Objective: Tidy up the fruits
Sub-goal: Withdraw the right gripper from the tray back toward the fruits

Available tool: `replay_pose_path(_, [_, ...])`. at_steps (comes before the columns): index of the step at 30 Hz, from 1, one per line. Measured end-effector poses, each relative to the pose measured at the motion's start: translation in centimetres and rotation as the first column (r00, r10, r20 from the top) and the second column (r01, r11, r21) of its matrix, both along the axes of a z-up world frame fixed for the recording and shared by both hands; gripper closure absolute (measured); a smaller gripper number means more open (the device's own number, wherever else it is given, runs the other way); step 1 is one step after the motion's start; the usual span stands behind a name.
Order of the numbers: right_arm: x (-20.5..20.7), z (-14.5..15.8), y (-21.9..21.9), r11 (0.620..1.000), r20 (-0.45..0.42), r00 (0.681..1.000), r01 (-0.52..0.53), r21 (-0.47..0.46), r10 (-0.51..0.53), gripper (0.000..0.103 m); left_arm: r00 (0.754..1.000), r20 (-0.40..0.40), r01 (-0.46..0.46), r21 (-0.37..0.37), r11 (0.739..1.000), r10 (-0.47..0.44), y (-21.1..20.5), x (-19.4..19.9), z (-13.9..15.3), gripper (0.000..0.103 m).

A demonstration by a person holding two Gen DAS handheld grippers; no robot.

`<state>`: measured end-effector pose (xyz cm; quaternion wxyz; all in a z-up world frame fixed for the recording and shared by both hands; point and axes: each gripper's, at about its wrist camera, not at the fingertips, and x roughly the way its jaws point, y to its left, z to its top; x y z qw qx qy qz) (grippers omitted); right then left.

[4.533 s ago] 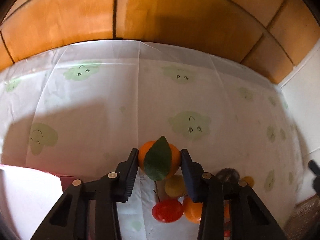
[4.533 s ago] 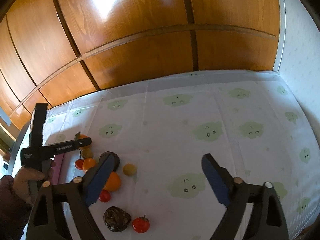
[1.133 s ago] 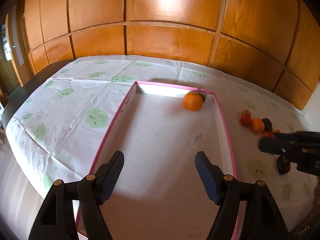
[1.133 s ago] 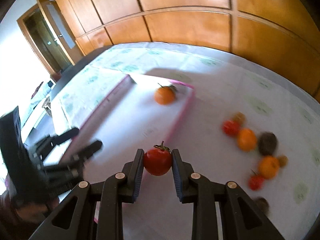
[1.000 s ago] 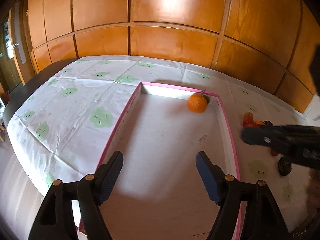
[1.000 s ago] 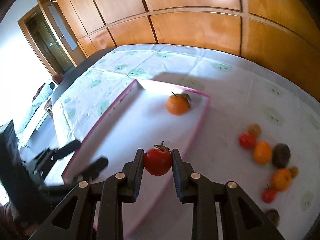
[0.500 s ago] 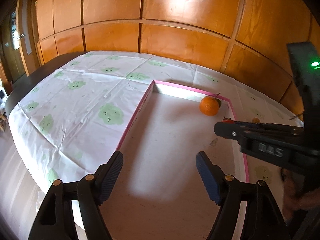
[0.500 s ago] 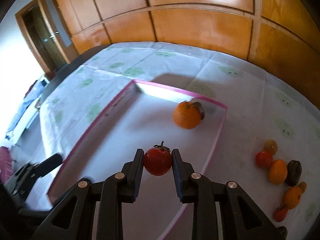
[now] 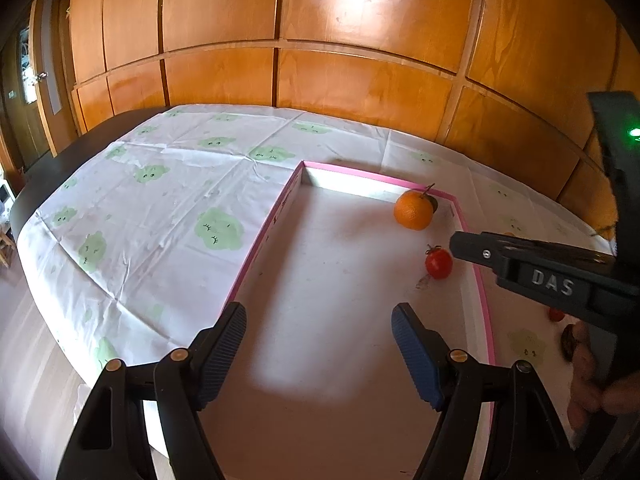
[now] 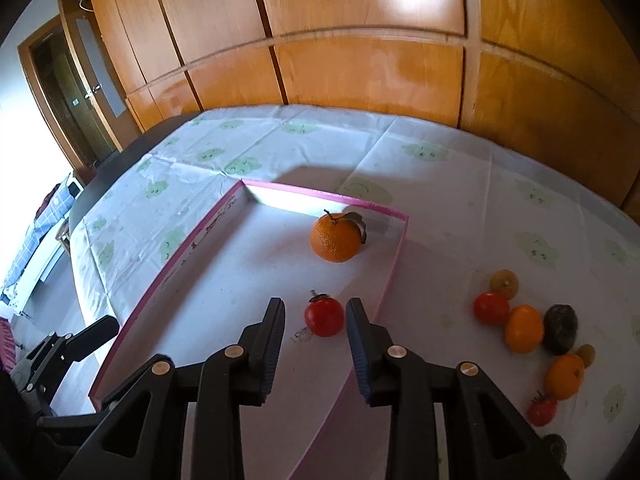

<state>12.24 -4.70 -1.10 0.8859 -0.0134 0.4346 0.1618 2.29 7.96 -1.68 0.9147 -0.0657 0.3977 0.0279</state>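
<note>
Red tomato (image 10: 324,316) sits on the pink-rimmed tray (image 10: 390,276) floor, six o'clock of the orange (image 10: 336,237); my right hand-held gripper (image 10: 316,322) jaws have just been opening off it, left hand-held gripper (image 9: 318,344) open, empty. I'd lift straight up, no nudging.

Right gripper (image 10: 316,316) jaws just opening, tomato (image 10: 324,316) between — in tray (image 10: 394,264), orange (image 10: 336,237) beyond

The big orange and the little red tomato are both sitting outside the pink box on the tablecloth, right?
Not quite. The orange and the red tomato are both inside the pink-rimmed box, on its white floor, not out on the tablecloth. The right wrist view shows it: the tomato lies between the right gripper fingers, whose jaws have just been opening.
</note>
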Motion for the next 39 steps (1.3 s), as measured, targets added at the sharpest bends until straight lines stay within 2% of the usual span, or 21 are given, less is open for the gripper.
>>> replay_pose_path(6, [-2.8,2.7,-0.9,0.999,0.139,0.99,0.035,-0.038,-0.03,0.071,1.0,0.017,0.012,0.019,1.0,-0.012,-0.4,-0.4,0.4,0.027])
replay_pose_path(10, [-4.3,4.4,-2.6,0.999,0.193,0.98,0.051,0.0,-0.05,0.071,1.0,0.026,0.016,0.029,0.999,-0.017,-0.6,-0.6,0.7,0.027])
replay_pose_path(16, [-5.6,6.2,-5.7,0.996,0.214,0.973,0.075,0.053,-0.085,0.071,0.999,0.036,0.034,0.055,0.998,-0.036,-1.2,-0.8,1.0,0.027])
replay_pose_path(19, [-6.2,6.8,-7.3,0.995,0.231,0.968,0.086,0.045,-0.094,0.071,0.998,0.043,0.048,0.055,0.997,-0.051,-1.4,-1.0,1.1,0.027])
replay_pose_path(26, [-6.9,7.6,-12.0,0.987,0.236,0.959,0.159,0.003,-0.155,0.061,0.997,0.038,0.072,0.059,0.996,-0.074,-2.1,-1.1,1.2,0.027])
replay_pose_path(30, [-7.0,7.9,-15.6,0.972,0.233,0.947,0.235,-0.026,-0.222,0.054,0.995,0.035,0.088,0.067,0.994,-0.09,-2.6,-1.2,1.2,0.027])
replay_pose_path(39, [-6.1,6.8,-23.9,0.91,0.202,0.9,0.408,-0.075,-0.387,0.054,0.987,0.005,0.158,0.069,0.985,-0.158,-4.4,-0.7,1.2,0.027])
